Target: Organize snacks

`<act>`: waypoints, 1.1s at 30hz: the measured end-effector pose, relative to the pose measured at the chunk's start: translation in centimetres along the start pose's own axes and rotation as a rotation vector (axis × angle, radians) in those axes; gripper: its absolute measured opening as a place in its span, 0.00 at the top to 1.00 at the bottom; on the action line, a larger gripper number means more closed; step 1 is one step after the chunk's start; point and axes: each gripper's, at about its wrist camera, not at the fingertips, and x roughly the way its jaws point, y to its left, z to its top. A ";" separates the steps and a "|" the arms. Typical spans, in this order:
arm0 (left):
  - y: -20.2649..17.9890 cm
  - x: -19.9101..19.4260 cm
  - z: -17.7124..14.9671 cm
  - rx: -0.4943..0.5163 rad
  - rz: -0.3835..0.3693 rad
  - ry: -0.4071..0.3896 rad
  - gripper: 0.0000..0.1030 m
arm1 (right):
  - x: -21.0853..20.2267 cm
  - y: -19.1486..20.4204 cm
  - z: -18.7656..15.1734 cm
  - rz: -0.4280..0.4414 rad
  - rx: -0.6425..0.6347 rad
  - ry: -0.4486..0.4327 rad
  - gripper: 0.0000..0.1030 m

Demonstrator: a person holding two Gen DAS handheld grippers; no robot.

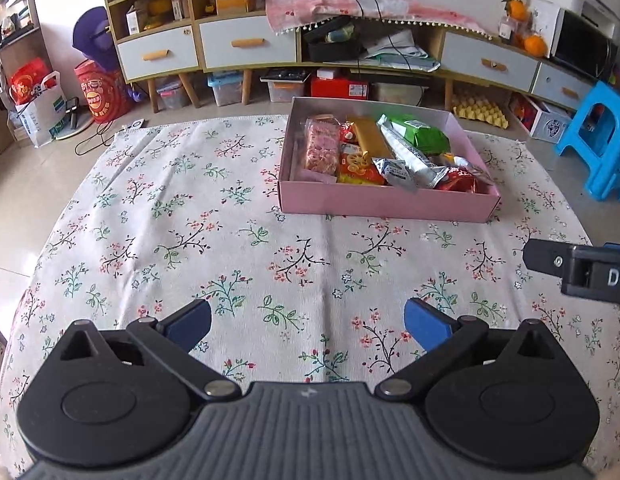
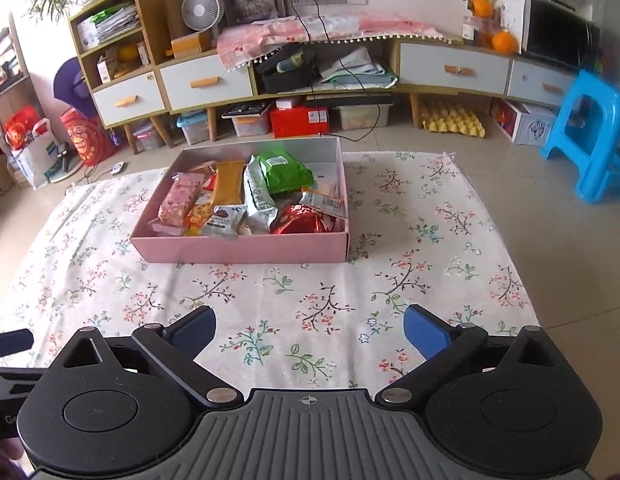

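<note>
A pink box (image 1: 384,200) sits on the floral cloth (image 1: 229,240) of the tabletop, toward its far edge, and all the snacks lie inside it: a pink-speckled bar (image 1: 322,148) against the box's left wall, a gold packet (image 1: 370,136) and a silver packet (image 1: 414,156) near its middle, a green packet (image 1: 420,134) toward its back, a red packet (image 1: 458,180) in its front right corner. Well short of the box, the left tongs (image 1: 307,322) and the right tongs (image 2: 307,326) both hang spread wide with nothing between their blue pads.
</note>
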 end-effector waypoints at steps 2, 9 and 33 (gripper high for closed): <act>0.1 -0.1 0.0 -0.007 -0.001 -0.001 0.00 | 0.1 0.3 -0.1 -0.006 -0.017 -0.004 0.02; 0.0 -0.5 -0.2 0.004 0.005 -0.005 0.00 | 0.2 1.0 -0.2 0.008 -0.037 -0.003 0.02; 0.0 -0.7 -0.2 0.000 0.006 -0.005 0.00 | 0.2 1.1 -0.3 0.010 -0.043 0.002 0.02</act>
